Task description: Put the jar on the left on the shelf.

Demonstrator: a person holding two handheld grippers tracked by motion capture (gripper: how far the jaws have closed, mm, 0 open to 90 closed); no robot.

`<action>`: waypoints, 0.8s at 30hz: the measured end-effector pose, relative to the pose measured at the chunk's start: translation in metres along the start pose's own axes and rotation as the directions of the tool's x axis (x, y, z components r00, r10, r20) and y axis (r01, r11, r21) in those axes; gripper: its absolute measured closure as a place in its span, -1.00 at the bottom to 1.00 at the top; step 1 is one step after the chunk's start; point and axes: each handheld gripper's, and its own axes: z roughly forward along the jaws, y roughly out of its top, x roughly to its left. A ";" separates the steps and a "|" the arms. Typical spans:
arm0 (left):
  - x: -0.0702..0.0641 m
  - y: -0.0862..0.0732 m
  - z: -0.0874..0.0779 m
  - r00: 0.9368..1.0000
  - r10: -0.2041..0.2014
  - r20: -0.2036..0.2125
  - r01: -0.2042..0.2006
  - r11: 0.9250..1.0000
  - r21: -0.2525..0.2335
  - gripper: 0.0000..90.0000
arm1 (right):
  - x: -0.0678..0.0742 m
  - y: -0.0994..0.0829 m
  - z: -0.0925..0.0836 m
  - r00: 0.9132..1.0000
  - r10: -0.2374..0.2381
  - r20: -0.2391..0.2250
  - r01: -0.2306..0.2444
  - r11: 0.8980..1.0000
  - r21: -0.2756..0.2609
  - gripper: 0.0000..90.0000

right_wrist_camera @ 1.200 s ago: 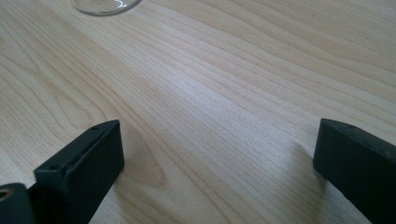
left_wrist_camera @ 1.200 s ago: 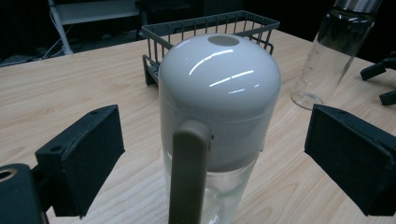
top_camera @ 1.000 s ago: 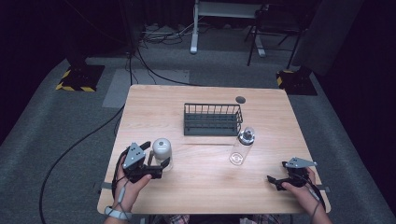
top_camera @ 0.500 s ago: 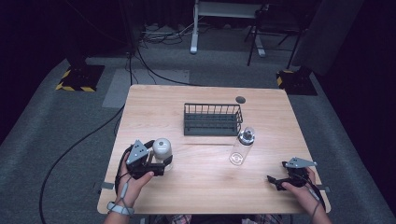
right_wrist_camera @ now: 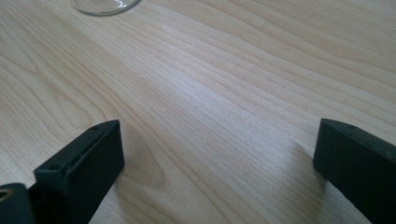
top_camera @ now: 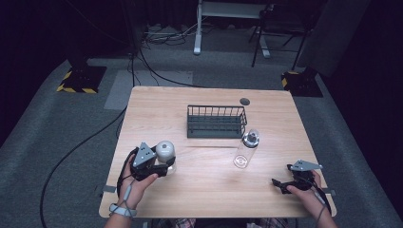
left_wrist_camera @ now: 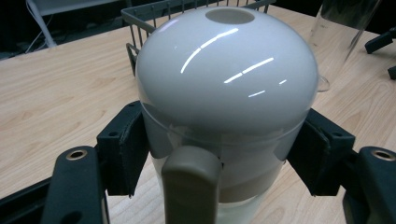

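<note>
A clear container with a white domed lid stands upright on the wooden table at the front left. My left gripper has just been closing and is now shut on it. In the left gripper view the black pads press both sides of the container just under the lid. At the table's front right, my right gripper rests low and open. Bare wood lies between its jaws.
A dark wire basket sits at the table's middle, also seen behind the container. A clear bottle stands to the basket's front right; its base shows at the top of the right gripper view. A round cable hole lies behind the basket.
The left gripper has edged right toward the domed-lid container and its jaws have closed onto it. The right gripper has stayed where it was.
</note>
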 end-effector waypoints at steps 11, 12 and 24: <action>0.000 0.016 0.001 1.000 0.002 0.012 -0.002 1.000 0.019 -0.37 | 0.000 0.000 0.000 1.000 0.005 0.004 -0.005 1.000 0.001 -0.96; 0.000 0.018 0.000 1.000 0.009 0.011 -0.010 1.000 0.019 -0.37 | 0.000 0.000 0.000 1.000 0.005 0.004 -0.005 1.000 0.001 -0.96; -0.002 0.038 0.006 1.000 0.023 0.020 -0.024 0.999 0.044 -0.37 | 0.000 0.000 0.000 1.000 0.008 0.007 -0.008 1.000 0.001 -0.96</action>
